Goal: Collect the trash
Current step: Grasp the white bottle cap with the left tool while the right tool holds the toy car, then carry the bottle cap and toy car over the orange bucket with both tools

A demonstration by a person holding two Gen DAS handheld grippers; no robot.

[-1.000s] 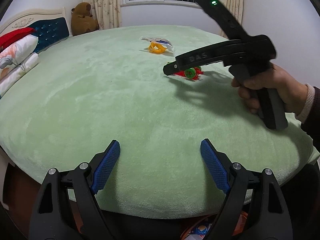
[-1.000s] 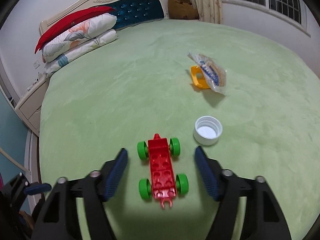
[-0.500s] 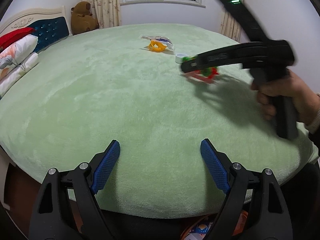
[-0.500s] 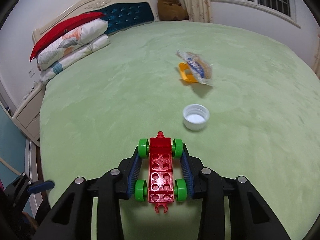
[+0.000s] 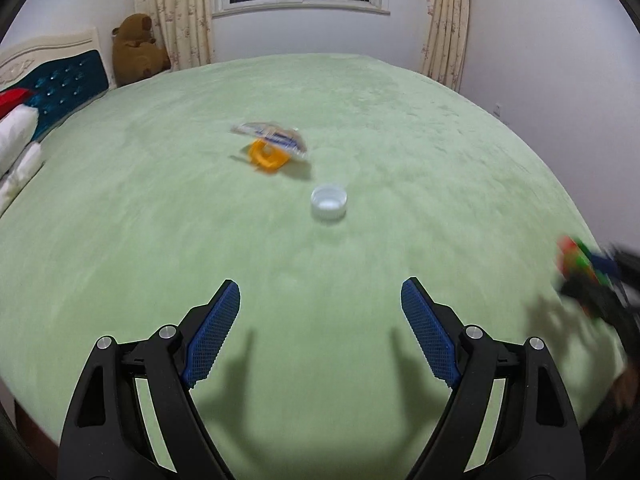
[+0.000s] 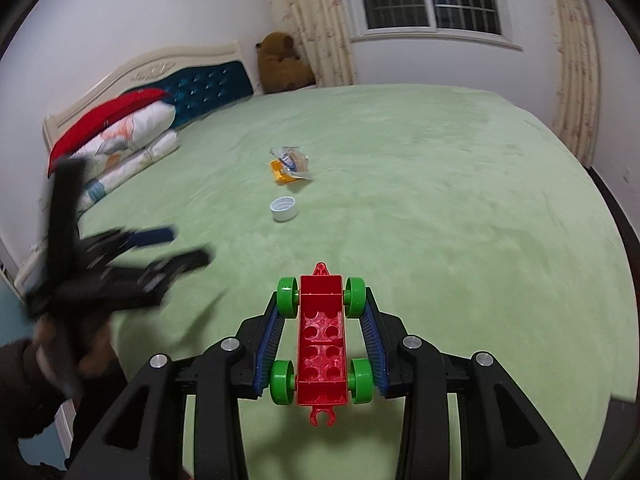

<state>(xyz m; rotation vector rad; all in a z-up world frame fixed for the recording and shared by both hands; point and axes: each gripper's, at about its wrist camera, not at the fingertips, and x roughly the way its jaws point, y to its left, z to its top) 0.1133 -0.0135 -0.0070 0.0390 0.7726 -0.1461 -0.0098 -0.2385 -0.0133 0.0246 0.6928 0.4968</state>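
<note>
My right tool (image 6: 322,344) is pinching the red toy car (image 6: 322,340) by its green wheels, one pad on each side, and the car hangs clear of the green bed (image 6: 440,220). My left tool (image 5: 320,332) is spread wide with nothing between its pads, hovering over the bed just short of the white cap (image 5: 329,201).

Taking the cap as my landmark: the orange piece (image 5: 266,156) lies a little beyond it towards the window, with the crinkled wrapper (image 5: 276,138) draped partly over it and touching it. The car is well apart from the cap, off to its right at the bed's edge in the left view.

What worries me most is the grip on the car. The pads bear on round wheels, not on the flat body, so I judge the wheels could turn or the car could pivot and slip out on a quick swing. The two tools are also near each other, so a careless sweep could knock them together. The cap sits mouth up on soft plush; if I close on it off centre, it may tip or squirt away. The wrapper is thin and may slide off the orange piece when nudged.

As for containers, I see no bin or bag in either view. The cap looks empty.
</note>
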